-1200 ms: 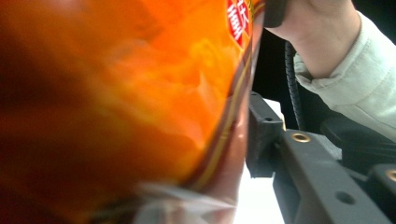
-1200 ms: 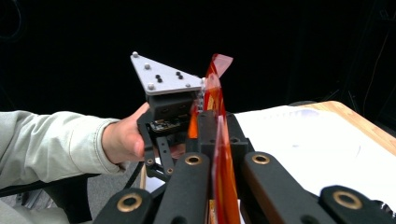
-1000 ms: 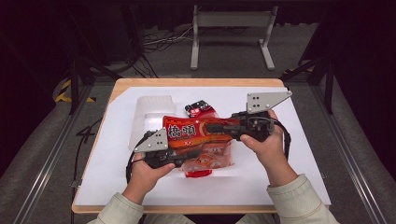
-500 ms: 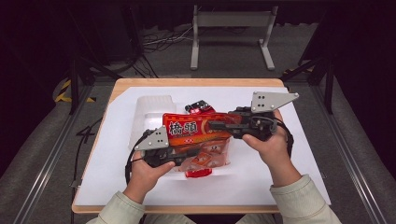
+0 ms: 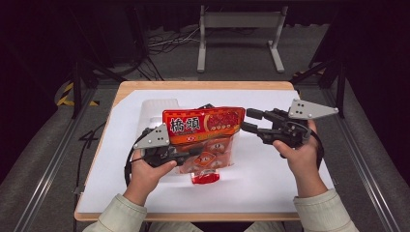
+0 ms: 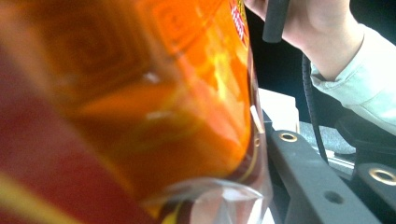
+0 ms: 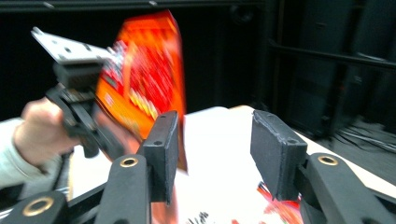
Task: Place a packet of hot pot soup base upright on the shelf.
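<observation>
Snack bag (image 5: 203,126): long axis level, raised over the table (image 5: 270,188), clamped low by the left gripper (image 5: 181,155); right gripper (image 5: 251,121), just beside its right end, jaws just opened, nothing between them.

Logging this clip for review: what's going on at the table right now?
A person works two hand-held grippers over a white-covered table. The left gripper is shut on a red-orange snack bag and holds it up off the table. The right gripper has just been opening; its jaws stand apart with nothing between them, just off the bag's right edge. A clear plastic tray sits behind the bag.
</observation>
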`<state>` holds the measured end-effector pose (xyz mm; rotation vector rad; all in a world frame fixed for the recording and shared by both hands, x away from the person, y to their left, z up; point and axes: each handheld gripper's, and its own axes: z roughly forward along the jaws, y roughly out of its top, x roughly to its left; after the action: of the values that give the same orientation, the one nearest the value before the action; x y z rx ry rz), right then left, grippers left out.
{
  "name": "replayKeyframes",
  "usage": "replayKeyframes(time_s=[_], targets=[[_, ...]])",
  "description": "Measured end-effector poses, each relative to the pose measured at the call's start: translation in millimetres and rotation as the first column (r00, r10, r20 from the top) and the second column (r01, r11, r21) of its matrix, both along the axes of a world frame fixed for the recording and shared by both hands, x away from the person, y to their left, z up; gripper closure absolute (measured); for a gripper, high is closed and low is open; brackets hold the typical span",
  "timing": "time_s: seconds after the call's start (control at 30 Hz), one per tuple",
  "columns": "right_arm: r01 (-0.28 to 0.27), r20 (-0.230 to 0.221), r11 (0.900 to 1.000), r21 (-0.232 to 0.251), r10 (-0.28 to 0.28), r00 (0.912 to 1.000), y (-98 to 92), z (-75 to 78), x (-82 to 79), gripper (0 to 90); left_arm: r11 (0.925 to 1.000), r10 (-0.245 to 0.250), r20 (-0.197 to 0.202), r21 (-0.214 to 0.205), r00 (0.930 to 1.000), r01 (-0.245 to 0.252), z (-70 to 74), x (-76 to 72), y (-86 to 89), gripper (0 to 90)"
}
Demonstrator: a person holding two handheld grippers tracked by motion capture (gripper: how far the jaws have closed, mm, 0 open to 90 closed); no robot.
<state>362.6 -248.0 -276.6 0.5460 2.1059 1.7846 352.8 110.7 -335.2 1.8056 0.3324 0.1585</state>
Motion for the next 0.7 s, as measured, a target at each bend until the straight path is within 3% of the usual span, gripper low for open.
replayKeyframes(time_s=[0.23, 0.4, 0.53, 0.7], targets=[[0.101, -0.016, 0.9949, 0.002, -0.101, 0.9948, -34.0, -21.7, -2.6, 49.5, 1.0, 0.009, 0.004, 0.001, 1.0, -0.009, 6.6, 4.2, 1.9, 71.4], [0.17, 0.003, 0.9828, -0.073, -0.17, 0.9854, -49.9, -31.1, -2.2, 46.3, 0.9998, 0.018, 0.009, -0.01, 0.9998, -0.017, 9.1, 4.6, 4.2, 71.4], [0.19, -0.006, 0.9802, -0.054, -0.191, 0.9816, -58.2, -32.3, -1.4, 45.1, 0.9997, 0.024, 0.014, -0.009, 0.9996, -0.024, 10.2, 5.8, 6.5, 71.4], [0.191, -0.009, 0.9792, -0.07, -0.192, 0.9814, -59.3, -34.5, 0.4, 42.4, 0.9996, 0.021, 0.009, -0.02, 0.9997, -0.021, 13.8, 7.4, 8.3, 71.4]])
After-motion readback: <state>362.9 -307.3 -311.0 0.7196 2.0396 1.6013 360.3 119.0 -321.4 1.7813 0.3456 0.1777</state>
